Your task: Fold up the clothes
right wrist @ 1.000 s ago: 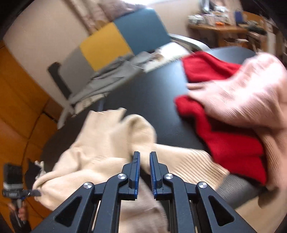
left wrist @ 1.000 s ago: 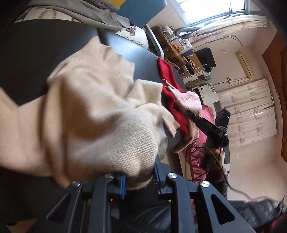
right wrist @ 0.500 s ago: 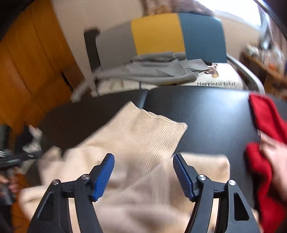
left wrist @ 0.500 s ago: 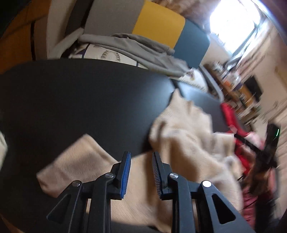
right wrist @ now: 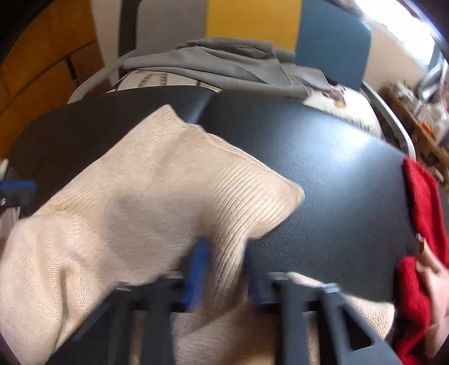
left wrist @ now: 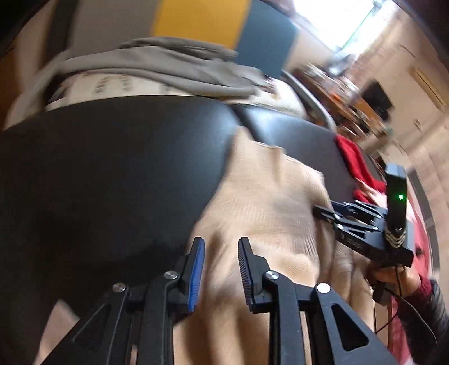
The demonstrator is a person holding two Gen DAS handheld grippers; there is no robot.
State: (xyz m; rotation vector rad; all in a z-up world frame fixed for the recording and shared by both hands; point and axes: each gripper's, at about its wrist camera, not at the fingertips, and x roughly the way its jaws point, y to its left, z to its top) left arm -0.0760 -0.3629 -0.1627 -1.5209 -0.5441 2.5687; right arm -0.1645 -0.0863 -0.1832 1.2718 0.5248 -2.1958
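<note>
Sweater [right wrist: 157, 202]: beige knit, lies rumpled on the black table [right wrist: 336, 179], spread from the near edge toward the middle, one ribbed corner pointing far-right. Not flat, not squared; bunched w/ folds and a raised hump near the right claw. Whether that's mid-fold or just a heap can't be settled from this.

Handling, as a guess: soft, limp, light, somewhat stretchy. It'll sag and drape from any single pinch, so two holds apart work better than one. Knit grips OK on ribbed pads; little slip risk. Nothing fragile. Best holds prob. the ribbed hem or a corner, where the cloth is thicker and the edge readable, not mid-panel, where layers bunch.

Right claw [right wrist: 227, 269]: blurred; fingers partly apart w/ a ridge of sweater rising between them. Looks like it's closing on or gripping that ridge, but the blur hides contact, so can't tell. Seen from the left view, it sits at the sweater's right edge [left wrist: 331, 213].

Left claw [left wrist: 220, 272]: fingers a narrow gap apart, holding nothing. Sweater [left wrist: 269, 213] lies just ahead and under, stretching far-right; bare table to its left.

Outward: red garment [right wrist: 421, 202] at the table's right, w/ pink knit [right wrist: 437, 275] over its near part. Grey garment [right wrist: 224, 67] on the chair [right wrist: 252, 22] at the far side.
</note>
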